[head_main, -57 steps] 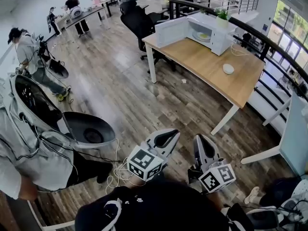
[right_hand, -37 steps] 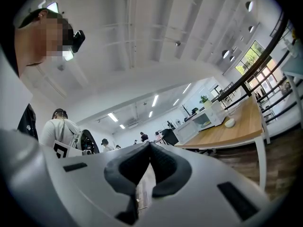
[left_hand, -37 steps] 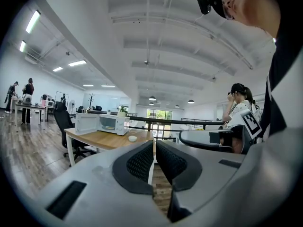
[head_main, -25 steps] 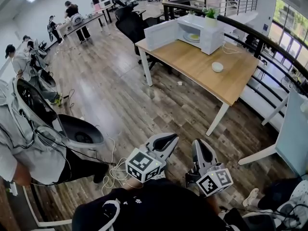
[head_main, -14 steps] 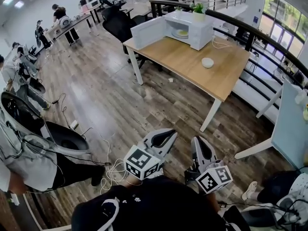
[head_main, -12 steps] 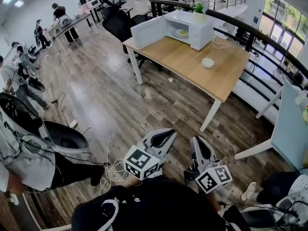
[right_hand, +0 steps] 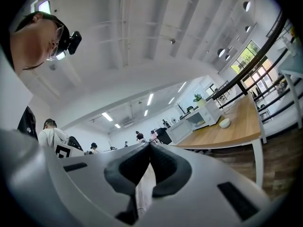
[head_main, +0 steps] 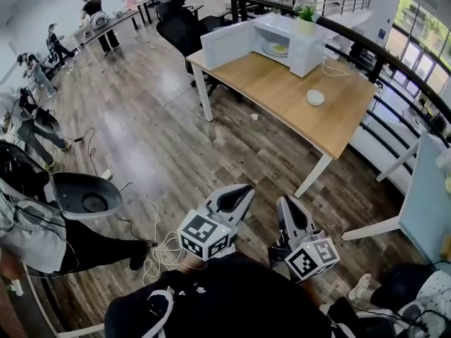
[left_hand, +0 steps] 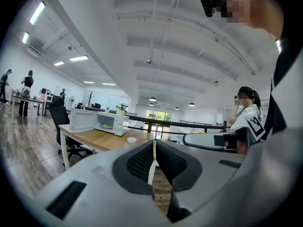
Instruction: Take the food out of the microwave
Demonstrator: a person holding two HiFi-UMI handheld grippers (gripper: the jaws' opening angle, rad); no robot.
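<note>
A white microwave point(head_main: 299, 39) stands at the far end of a wooden table point(head_main: 282, 94), its door point(head_main: 227, 44) swung open to the left. Inside it lies a plate with yellow food point(head_main: 277, 48). The microwave point(left_hand: 108, 123) also shows small in the left gripper view, and the microwave point(right_hand: 204, 117) in the right gripper view. My left gripper point(head_main: 239, 193) and right gripper point(head_main: 285, 204) are held low near my body, well short of the table. Both are shut with nothing between their pads.
A small white bowl point(head_main: 315, 98) sits on the table, and a potted plant point(head_main: 305, 13) on the microwave. Black office chairs point(head_main: 180, 25) stand behind the table, a dark railing point(head_main: 380, 51) to its right. A grey seat point(head_main: 86, 196), floor cables point(head_main: 158, 248) and people are at left.
The head view has swung about, and the table's place in it has shifted a little. Both grippers stay shut and low near my body.
</note>
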